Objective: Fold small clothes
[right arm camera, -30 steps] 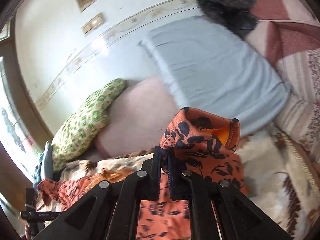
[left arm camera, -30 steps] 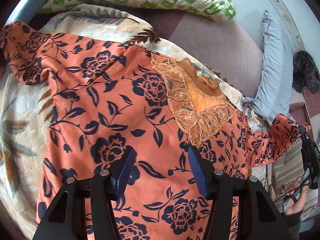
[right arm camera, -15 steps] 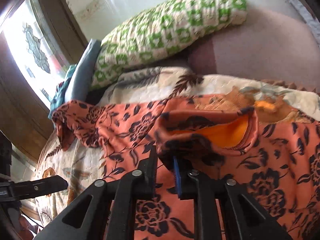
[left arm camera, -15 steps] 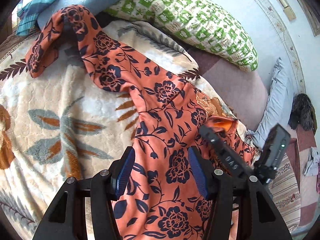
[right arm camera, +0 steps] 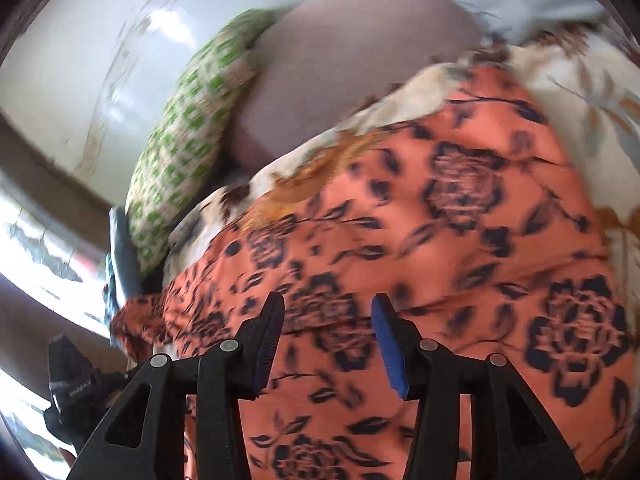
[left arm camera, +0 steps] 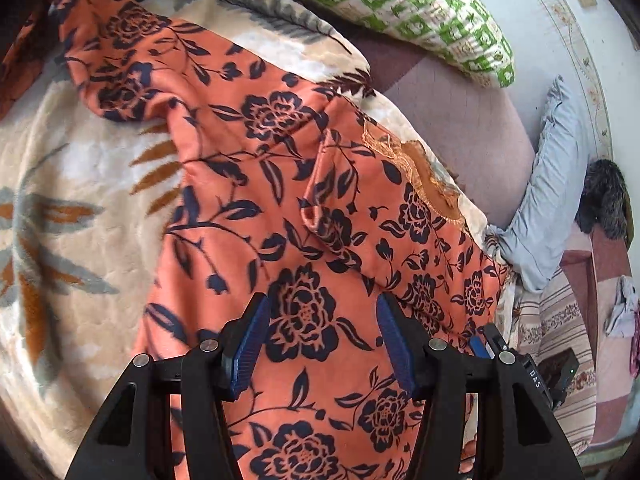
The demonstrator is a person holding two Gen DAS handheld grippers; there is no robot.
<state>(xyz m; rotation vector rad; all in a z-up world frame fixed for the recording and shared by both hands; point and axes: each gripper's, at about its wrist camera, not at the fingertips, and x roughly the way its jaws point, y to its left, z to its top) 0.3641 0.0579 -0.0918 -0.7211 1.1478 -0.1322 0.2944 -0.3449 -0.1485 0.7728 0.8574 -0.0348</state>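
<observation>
garment: orange floral top (left arm camera: 280, 184) lies spread on the cream leaf-print blanket (left arm camera: 80, 184) on the bed, lace neckline (left arm camera: 412, 168) toward the far edge near the mauve cushion (left arm camera: 452, 112). right sleeve (left arm camera: 332, 200) looks already flipped in over the chest, cuff sitting mid-body.

left gripper (left arm camera: 320, 340): jaws spread wide, nothing between them, hovering over the lower body of the top.

right gripper (right arm camera: 328, 344): also gaping, empty, low over the fabric. view is motion-blurred tho.

step imo: one sleeve in, so other sleeve (left arm camera: 104, 60) is next, the one trailing off toward the far left corner of the bed.

how to do it well: pinch near the cuff, not mid-sleeve, or it'll droop & bunch. carry it low across & lay it flat over the first sleeve. fabric looks thin & slippy, so ease off the grip only once it's resting. blanket is plush, prob drags the cloth, so lift, don't slide.

left cam only: whole layout, i.e. both sleeves, neckline, grey pillow (left arm camera: 548, 184) at the far right side, green-check pillow (left arm camera: 400, 8) along the far edge.

right cam only: window side w/ bright glare, the other gripper's body at lower left, and the wall behind. can't see either sleeve clearly there, too smeared.
</observation>
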